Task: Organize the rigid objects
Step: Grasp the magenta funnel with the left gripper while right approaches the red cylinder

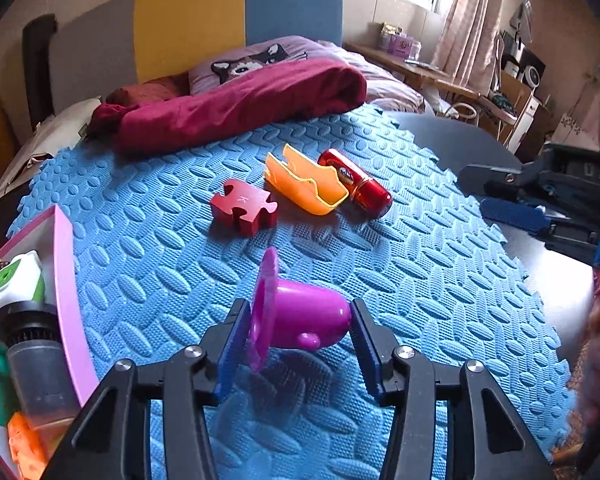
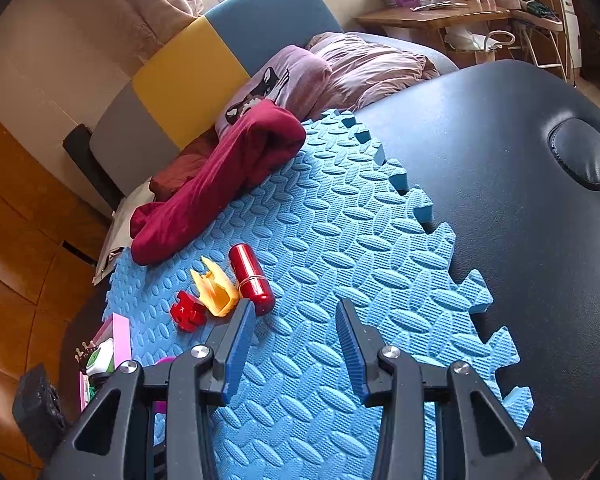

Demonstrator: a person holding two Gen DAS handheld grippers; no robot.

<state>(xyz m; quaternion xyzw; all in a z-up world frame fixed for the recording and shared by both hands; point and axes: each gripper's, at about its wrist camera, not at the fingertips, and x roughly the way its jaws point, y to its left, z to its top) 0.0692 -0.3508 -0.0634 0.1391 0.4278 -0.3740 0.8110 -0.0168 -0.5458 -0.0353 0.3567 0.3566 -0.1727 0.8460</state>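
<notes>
A purple plastic cup-shaped toy lies on its side between the fingers of my left gripper; the jaws press its rim and its rounded end, just above the blue foam mat. Farther on the mat lie a red puzzle-piece block, an orange plastic holder and a shiny red cylinder. My right gripper is open and empty above the mat, with the red cylinder, orange holder and red block to its left. The right gripper also shows in the left wrist view.
A pink box at the mat's left edge holds a green-white container, a dark-capped bottle and other small items. A maroon cloth lies at the far edge. A dark padded table extends right of the mat.
</notes>
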